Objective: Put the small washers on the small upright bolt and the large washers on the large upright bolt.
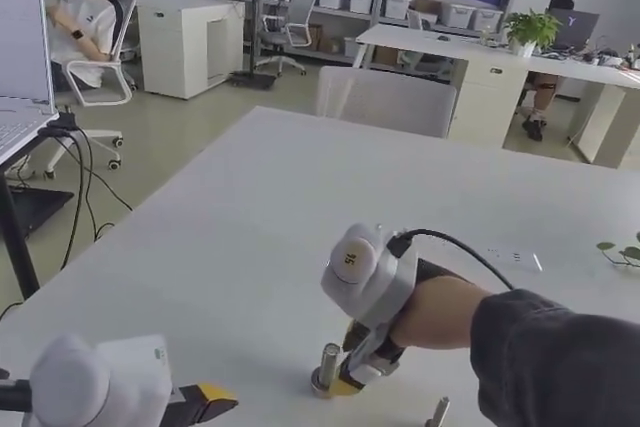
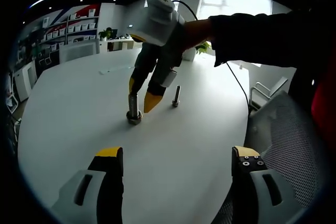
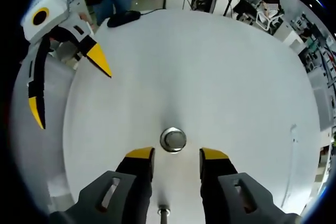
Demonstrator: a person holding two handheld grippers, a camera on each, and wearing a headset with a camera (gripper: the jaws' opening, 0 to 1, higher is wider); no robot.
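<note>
Setting: a white table (image 1: 230,247) in an open office.
Large upright bolt (image 1: 328,365): stands on the table's near part, with a wider grey ring around its foot. Whether that ring is a washer or the bolt's own head cannot be told.
Small upright bolt (image 1: 438,411): stands near the large one, apart from it.
Right gripper (image 3: 177,154): held by a hand (image 1: 440,312) in a dark sleeve and pointed down at the large bolt. Its yellow-tipped jaws are parted, nothing visible between them, and the tips are just beside the bolt.
Left gripper (image 2: 177,153): low over the table, well apart from both bolts. Its jaws are spread wide and empty.
</note>
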